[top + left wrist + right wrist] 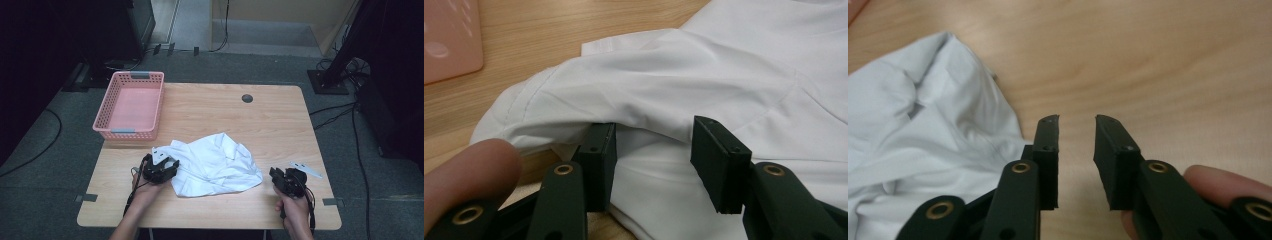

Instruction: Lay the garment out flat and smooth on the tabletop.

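A crumpled white shirt [215, 162] lies on the wooden table [225, 110], a little in front of its middle. My left gripper [173, 166] is at the shirt's left edge. In the left gripper view its jaws [654, 145] stand apart, with a fold of the shirt [674, 75] draped over their tips and more cloth lying between them; the pads do not press on it. My right gripper [273, 173] is just right of the shirt, over bare wood. Its jaws [1077, 130] are a little apart with nothing between them, and the shirt [923, 130] lies to their left.
A pink plastic basket [131, 132] stands at the table's far left corner, and its wall [449, 40] is seen beyond the left gripper. A dark round cable hole [247, 98] is near the far edge. Cables run over the floor around the table.
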`<state>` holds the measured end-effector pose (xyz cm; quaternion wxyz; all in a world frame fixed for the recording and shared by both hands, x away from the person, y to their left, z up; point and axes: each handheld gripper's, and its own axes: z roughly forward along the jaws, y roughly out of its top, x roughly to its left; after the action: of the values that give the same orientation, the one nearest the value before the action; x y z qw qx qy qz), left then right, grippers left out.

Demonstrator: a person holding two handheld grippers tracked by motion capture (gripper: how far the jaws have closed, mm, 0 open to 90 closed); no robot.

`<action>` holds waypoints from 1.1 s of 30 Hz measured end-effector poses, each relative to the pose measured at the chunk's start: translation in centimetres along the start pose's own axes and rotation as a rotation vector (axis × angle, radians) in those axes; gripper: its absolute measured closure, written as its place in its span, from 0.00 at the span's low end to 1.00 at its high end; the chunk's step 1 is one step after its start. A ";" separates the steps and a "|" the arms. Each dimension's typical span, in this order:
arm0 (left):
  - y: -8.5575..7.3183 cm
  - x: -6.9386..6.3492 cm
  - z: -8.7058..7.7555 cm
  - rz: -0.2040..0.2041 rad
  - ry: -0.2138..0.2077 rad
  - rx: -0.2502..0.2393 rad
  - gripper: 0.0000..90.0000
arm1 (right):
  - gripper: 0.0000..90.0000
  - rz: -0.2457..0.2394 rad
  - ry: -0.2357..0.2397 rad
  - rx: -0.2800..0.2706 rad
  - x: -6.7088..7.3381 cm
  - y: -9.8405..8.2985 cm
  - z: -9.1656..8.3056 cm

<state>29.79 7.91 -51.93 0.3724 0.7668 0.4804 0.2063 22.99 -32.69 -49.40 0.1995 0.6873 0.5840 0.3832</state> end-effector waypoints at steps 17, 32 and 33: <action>-0.1 0.3 -0.1 -0.009 -0.013 -0.003 0.60 | 0.94 -0.284 0.056 0.115 3.9 0.1 5.2; 0.1 -0.2 -0.2 -0.006 -0.024 -0.019 0.54 | 0.82 -0.339 0.210 0.125 2.5 -1.0 -0.2; 0.2 -0.6 -0.3 -0.001 -0.033 -0.027 0.54 | 0.81 -0.321 0.218 0.098 2.6 -0.3 -0.2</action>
<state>29.48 7.42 -51.57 0.3907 0.7648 0.4717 0.1999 22.69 -30.11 -48.75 0.1601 0.5489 0.7220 0.3897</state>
